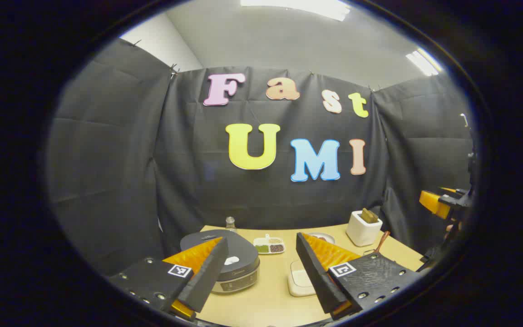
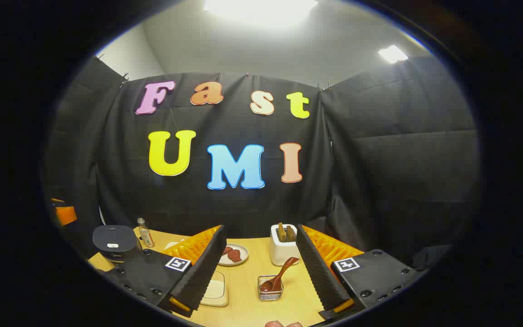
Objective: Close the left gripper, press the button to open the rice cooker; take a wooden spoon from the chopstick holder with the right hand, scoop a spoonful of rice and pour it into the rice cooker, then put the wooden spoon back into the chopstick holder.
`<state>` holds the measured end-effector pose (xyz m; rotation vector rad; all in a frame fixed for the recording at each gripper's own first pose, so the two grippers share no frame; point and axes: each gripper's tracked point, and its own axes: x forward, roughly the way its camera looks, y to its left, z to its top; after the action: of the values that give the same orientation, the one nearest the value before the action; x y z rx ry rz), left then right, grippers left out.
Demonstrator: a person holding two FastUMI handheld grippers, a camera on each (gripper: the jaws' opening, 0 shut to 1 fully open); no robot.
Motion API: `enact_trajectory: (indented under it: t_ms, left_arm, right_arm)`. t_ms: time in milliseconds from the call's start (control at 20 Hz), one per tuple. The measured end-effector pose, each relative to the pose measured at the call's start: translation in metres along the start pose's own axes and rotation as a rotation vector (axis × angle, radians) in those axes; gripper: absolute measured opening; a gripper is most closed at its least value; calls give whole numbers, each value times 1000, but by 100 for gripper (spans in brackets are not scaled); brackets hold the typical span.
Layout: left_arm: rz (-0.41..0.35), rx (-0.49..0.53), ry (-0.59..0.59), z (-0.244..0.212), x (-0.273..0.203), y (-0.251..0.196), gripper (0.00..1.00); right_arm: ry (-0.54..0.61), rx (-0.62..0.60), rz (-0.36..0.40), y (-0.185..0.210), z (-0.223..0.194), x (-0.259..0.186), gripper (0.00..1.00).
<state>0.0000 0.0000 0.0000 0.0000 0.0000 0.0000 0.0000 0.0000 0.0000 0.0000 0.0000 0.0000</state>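
Both claws stood apart, holding nothing; I judged the wooden spoon [image 2: 278, 277] light, stiff, slick, so the right claw [image 2: 261, 272] should pinch its handle, pointing toward 1 o'clock.

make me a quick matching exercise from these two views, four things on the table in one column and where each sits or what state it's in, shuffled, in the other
1. rice cooker
2. wooden spoon
3. chopstick holder
4. small bottle

a. white, upright, near the table's back edge
b. lid closed
c. beside the cooker, at the back of the table
d. leaning in a small wire basket

Pairs: 1-b, 2-d, 3-a, 4-c
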Motion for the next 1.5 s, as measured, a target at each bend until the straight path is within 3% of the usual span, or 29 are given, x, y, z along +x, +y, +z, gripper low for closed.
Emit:
enact_trajectory:
  t_ms: [350,850,1500]
  left_arm:
    - [31,-28,39,-11,17,9,94]
    - [-4,-20,37,-14,31,-6,94]
    - [4,-46,80,-29,34,44,92]
  right_arm:
    - [22,24,-24,-10,-4,7,97]
    - [57,7,-24,-6,-16,17,97]
    - [71,-15,-24,16,-1,26,99]
